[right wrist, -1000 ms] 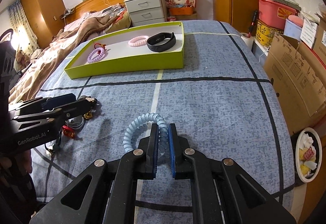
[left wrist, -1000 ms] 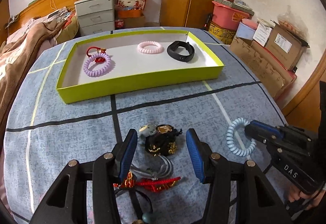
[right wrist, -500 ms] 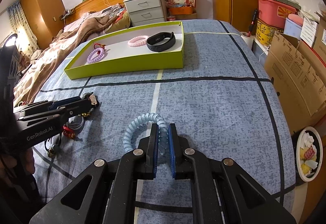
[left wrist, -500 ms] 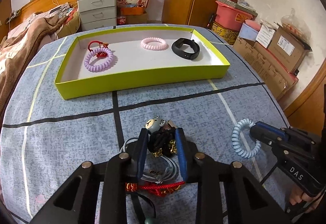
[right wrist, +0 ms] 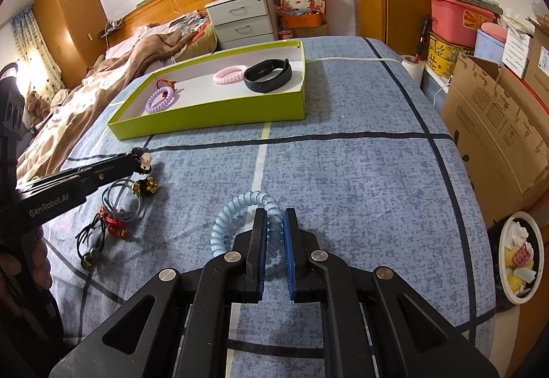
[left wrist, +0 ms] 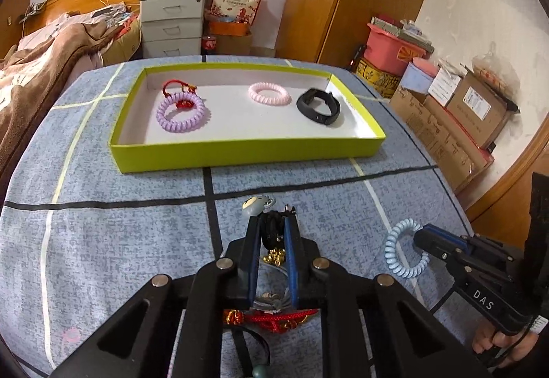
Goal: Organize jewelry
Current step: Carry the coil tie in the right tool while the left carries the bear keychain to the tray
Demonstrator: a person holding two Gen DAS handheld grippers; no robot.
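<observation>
My left hand-held gripper (left wrist: 271, 237) is closing on the black beaded trinket (left wrist: 271, 228), pads already pressing it from both sides. It sits at 6 o'clock in the left wrist view, on the blue checked cloth (left wrist: 120, 240) over the desk. A grey charm (left wrist: 255, 203) pokes out just past the fingertips; gold beads (left wrist: 276, 256), grey cords (right wrist: 120, 203) and a red knotted cord (left wrist: 274, 318) lie under the gripper.

My right hand-held gripper (right wrist: 274, 233) is clamped on the blue coil bracelet (right wrist: 236, 216), which rests on the cloth at 4 o'clock in the left view.

The green tray (left wrist: 240, 149) is at 12 o'clock, well apart from both grippers. It holds a purple coil bracelet (left wrist: 180, 113) touching a red cord bracelet (left wrist: 171, 86), a pink coil bracelet (left wrist: 269, 93) and a black wristband (left wrist: 319, 106).
</observation>
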